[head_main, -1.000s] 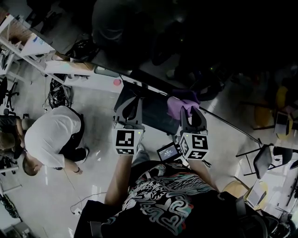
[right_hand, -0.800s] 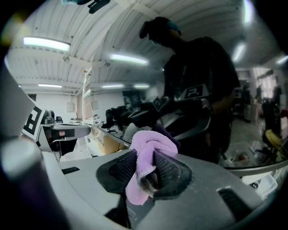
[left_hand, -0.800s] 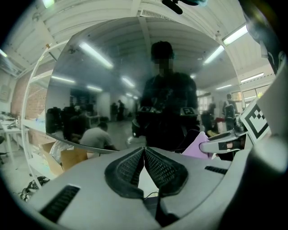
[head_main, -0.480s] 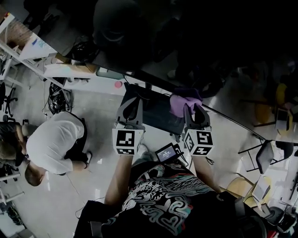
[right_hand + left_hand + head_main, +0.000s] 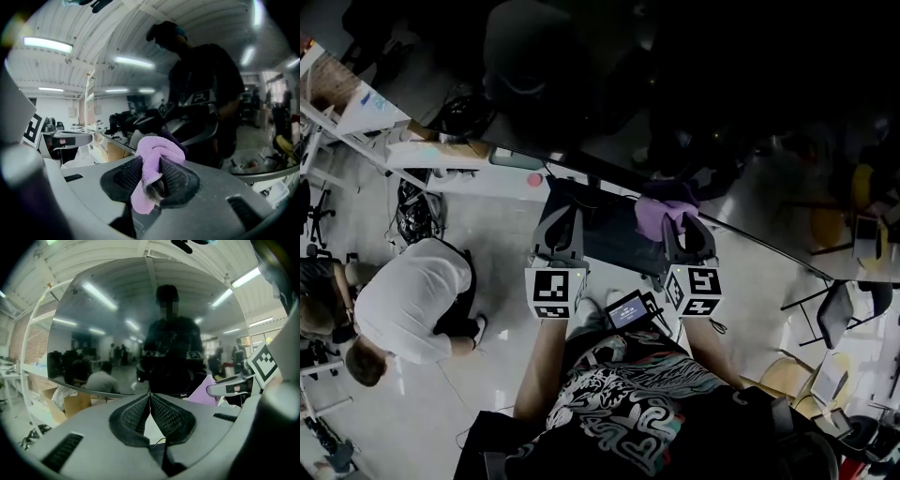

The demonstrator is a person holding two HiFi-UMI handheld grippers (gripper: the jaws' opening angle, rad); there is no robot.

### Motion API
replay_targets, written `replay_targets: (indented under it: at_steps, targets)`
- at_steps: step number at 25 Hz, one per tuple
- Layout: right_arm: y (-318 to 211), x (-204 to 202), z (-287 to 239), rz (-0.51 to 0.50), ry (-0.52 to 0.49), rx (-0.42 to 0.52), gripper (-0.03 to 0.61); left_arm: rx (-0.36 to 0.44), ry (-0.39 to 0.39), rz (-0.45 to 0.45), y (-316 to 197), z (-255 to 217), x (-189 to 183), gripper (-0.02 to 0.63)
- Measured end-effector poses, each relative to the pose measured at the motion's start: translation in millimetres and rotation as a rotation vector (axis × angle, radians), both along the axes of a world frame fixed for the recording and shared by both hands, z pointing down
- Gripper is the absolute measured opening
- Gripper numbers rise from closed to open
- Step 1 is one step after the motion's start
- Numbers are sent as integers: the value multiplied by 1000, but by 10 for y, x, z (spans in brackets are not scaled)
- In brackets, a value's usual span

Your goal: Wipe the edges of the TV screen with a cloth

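The TV screen [image 5: 694,84] is a large dark reflective panel across the top of the head view; its lower edge [image 5: 609,173] runs diagonally down to the right. My right gripper [image 5: 678,223] is shut on a purple cloth [image 5: 666,212], whose bunched top is close against that lower edge. In the right gripper view the cloth [image 5: 157,152] bulges up between the black pads [image 5: 176,176], facing the screen [image 5: 211,93]. To its left my left gripper [image 5: 561,214] is shut with nothing in it, its tips [image 5: 150,395] just below the screen [image 5: 140,324].
A dark stand [image 5: 614,230] sits under the TV between the grippers. A person in a white shirt [image 5: 412,300] crouches on the floor at left. White shelving [image 5: 366,103] and cables [image 5: 417,211] are at upper left. Chairs [image 5: 825,319] stand at right.
The right gripper with the cloth has slid slightly right and back along the TV's lower edge. The left gripper has barely moved. The crouching person has shifted a little.
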State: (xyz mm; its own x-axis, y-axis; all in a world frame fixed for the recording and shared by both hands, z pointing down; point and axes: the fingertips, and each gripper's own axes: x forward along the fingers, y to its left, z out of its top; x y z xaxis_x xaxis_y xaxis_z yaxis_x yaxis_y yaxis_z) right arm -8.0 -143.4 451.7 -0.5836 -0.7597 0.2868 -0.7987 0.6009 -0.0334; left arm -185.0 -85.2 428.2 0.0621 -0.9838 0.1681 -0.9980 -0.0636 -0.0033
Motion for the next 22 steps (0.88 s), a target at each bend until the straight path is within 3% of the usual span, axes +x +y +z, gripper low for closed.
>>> replay_targets:
  at_steps: [22]
  targets:
    - [-7, -35, 2, -48, -49, -23, 132, 18, -35, -125, 38, -122, 39, 18]
